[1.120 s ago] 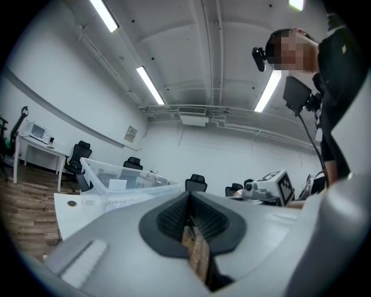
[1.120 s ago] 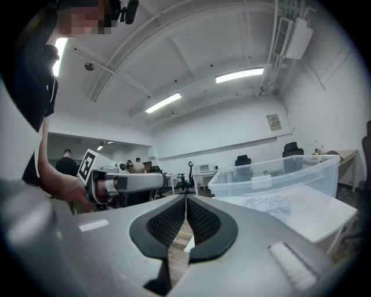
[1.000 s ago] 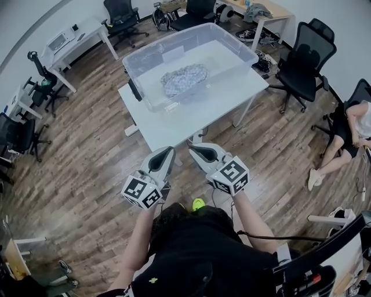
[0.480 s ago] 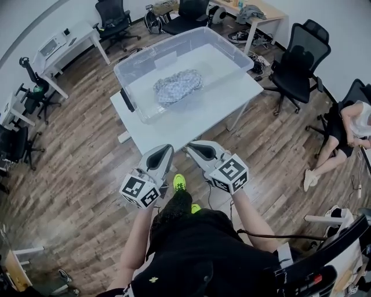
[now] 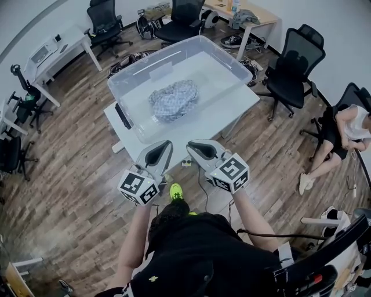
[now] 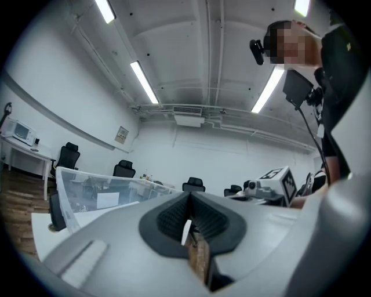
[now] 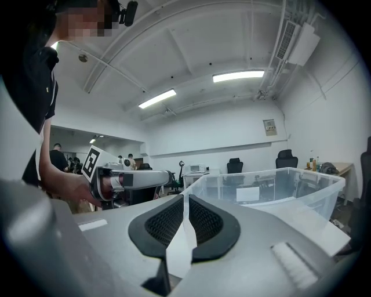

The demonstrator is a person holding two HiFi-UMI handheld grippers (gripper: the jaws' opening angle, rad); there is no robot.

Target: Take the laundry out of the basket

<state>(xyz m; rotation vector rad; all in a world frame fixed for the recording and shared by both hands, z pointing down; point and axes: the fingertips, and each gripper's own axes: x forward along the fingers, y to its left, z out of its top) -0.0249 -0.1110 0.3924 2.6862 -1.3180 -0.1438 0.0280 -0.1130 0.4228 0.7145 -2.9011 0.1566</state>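
Observation:
A clear plastic basket (image 5: 229, 49) stands on a white table (image 5: 232, 107). Inside it lies a crumpled grey-and-white patterned garment (image 5: 173, 100). My left gripper (image 5: 163, 147) and right gripper (image 5: 195, 146) are held side by side, level, just short of the table's near edge. Both point toward the basket. In the left gripper view the left gripper (image 6: 188, 200) has its jaws together with nothing between them, and the basket (image 6: 93, 188) shows beyond on the left. The right gripper (image 7: 184, 200) is likewise shut and empty, with the basket (image 7: 272, 188) ahead on the right.
Black office chairs (image 5: 295, 64) stand to the right of and behind the table. A white desk (image 5: 58, 49) is at the back left and a wooden desk (image 5: 255, 14) at the back right. A seated person (image 5: 345, 125) is at the far right. The floor is wood planks.
Both grippers have moved forward together toward the table, and the table and basket now sit nearer in the head view. The jaws stay together.

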